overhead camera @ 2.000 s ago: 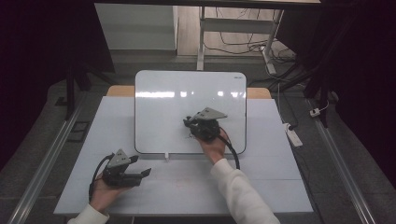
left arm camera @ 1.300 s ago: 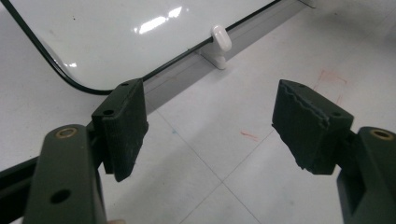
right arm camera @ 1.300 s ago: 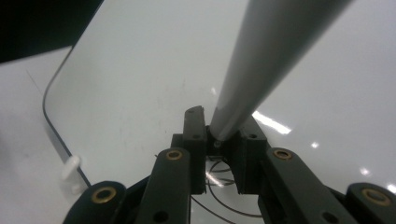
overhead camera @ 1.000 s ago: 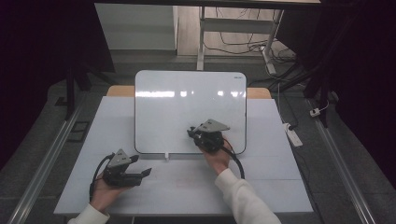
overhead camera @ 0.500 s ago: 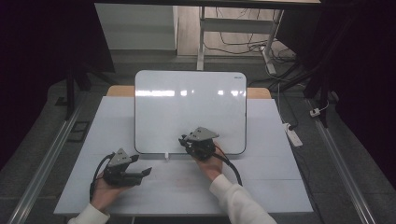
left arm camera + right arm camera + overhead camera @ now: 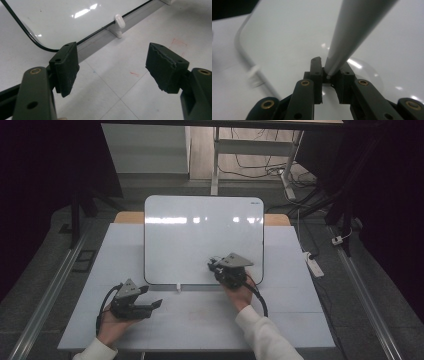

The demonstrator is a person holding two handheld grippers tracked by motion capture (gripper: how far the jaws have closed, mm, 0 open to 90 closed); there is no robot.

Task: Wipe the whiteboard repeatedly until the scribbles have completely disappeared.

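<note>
- One whiteboard (image 6: 200, 237) lies in the middle of the frame on the worktop (image 6: 295, 315).
- One grey pen (image 6: 352, 32) is pinched in the right gripper (image 6: 220, 268) jaws, over the board's lower right.
- The left gripper (image 6: 152, 306), lower left, has jaws apart, holding nothing.
- One white clip (image 6: 119, 23) sits at the board's bottom edge.

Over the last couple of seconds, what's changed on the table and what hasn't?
The right gripper, shut on a grey pen, slid from the whiteboard's right side down toward its lower edge and a little leftward, then back right along that edge. Nothing was picked up or released. The left gripper stayed open on the table, and the whiteboard did not shift.
</note>
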